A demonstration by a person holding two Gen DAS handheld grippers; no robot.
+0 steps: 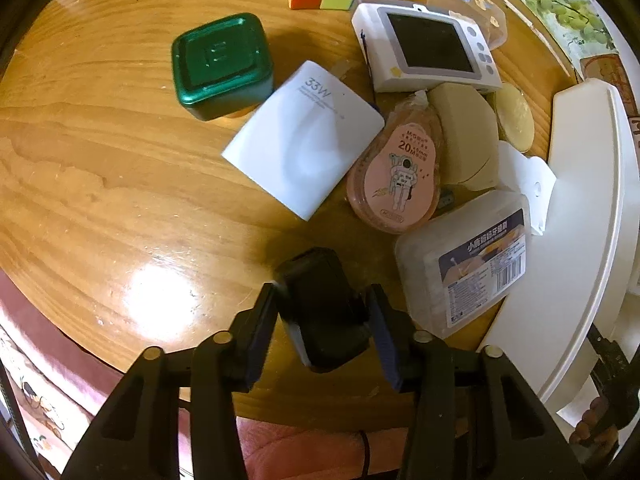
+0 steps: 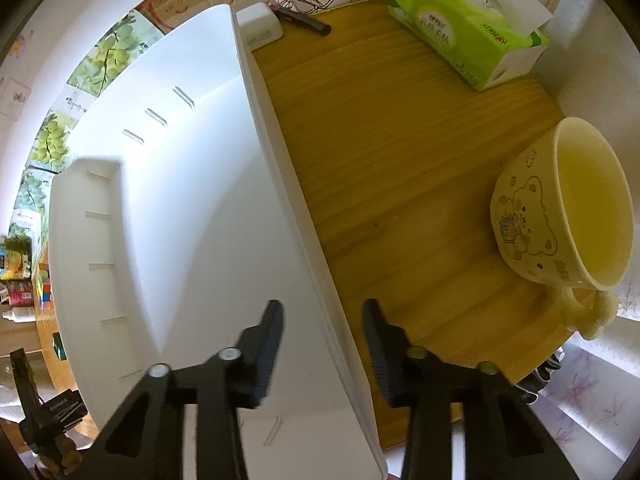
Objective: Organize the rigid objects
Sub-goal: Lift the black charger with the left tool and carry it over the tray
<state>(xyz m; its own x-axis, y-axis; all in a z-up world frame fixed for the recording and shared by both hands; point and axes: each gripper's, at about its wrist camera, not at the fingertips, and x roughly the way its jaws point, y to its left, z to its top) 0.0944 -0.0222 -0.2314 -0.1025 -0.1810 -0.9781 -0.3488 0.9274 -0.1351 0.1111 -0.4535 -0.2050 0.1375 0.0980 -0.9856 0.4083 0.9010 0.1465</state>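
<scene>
The left tongs (image 1: pixel 326 316) enter their wrist view from six o'clock, both black arms converging toward twelve, the blue-padded fingers (image 1: pixel 262 334) pressed against the two sides of a small black block (image 1: pixel 324 308) clamped between them. The right tongs (image 2: pixel 322 344) likewise reach in from six o'clock, their fingers (image 2: pixel 270 344) spread wide with nothing between them. At seven o'clock in the right wrist view, a hand (image 2: pixel 60 454) grips the handle of the other tool.
</scene>
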